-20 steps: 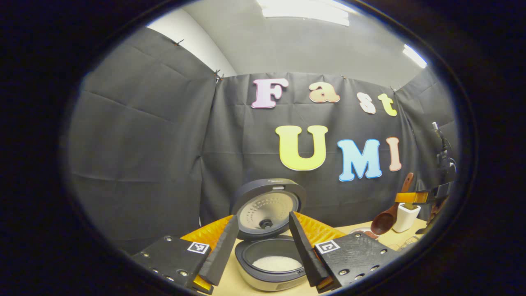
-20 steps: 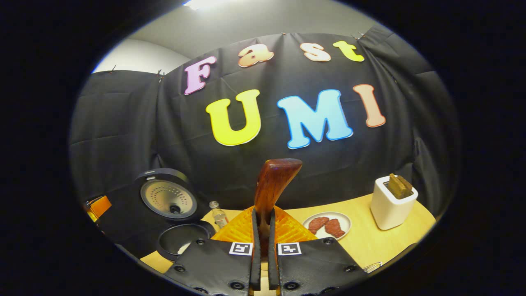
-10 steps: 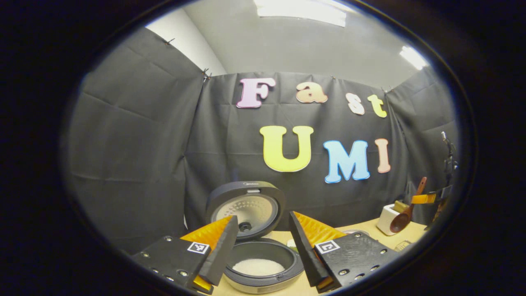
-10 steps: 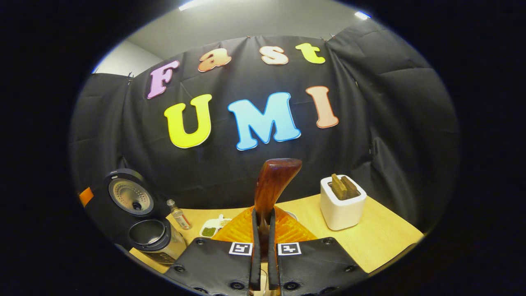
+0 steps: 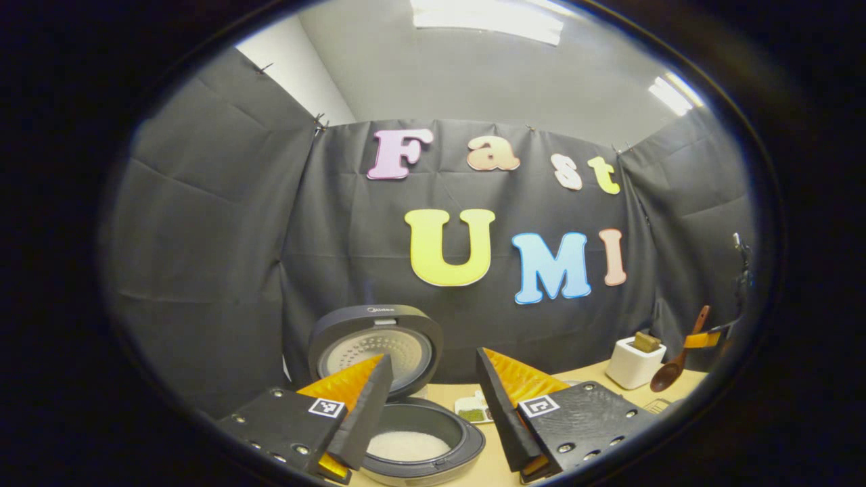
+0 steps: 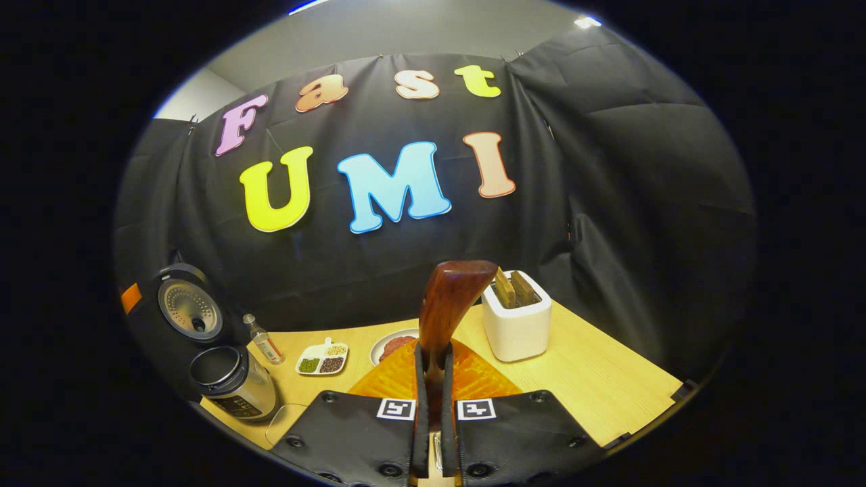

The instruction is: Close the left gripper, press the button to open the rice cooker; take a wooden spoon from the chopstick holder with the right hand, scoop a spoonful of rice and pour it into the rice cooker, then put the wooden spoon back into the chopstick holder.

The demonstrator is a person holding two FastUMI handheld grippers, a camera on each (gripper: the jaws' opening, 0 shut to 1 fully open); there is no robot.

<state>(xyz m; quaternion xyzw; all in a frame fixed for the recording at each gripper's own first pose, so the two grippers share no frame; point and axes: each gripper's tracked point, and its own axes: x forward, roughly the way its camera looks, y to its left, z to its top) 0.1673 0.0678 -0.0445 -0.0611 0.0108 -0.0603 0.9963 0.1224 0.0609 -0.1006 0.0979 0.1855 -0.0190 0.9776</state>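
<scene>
The rice cooker [image 5: 413, 443] stands open, lid [image 5: 375, 345] raised, white rice in its pot; in the right gripper view the rice cooker [image 6: 233, 382] sits far left. My left gripper [image 5: 433, 412] is open just in front of it, holding nothing. My right gripper [image 6: 433, 379] is shut on the wooden spoon [image 6: 448, 304], whose handle rises between the fingers. From the left gripper view the wooden spoon [image 5: 670, 368] hangs bowl-down by the white chopstick holder [image 5: 634, 362]. The chopstick holder [image 6: 517, 321] holds brown utensils and stands just right of the spoon handle.
On the wooden table [image 6: 595, 379] lie a divided dish of beans [image 6: 323, 357], a small bottle [image 6: 264, 341] and a plate with red pieces [image 6: 392, 345]. The table's right edge runs near the black cloth wall.
My right gripper has carried the spoon rightward, away from the cooker and closer to the chopstick holder. The left gripper has drifted right, so the cooker sits further left in its view.
</scene>
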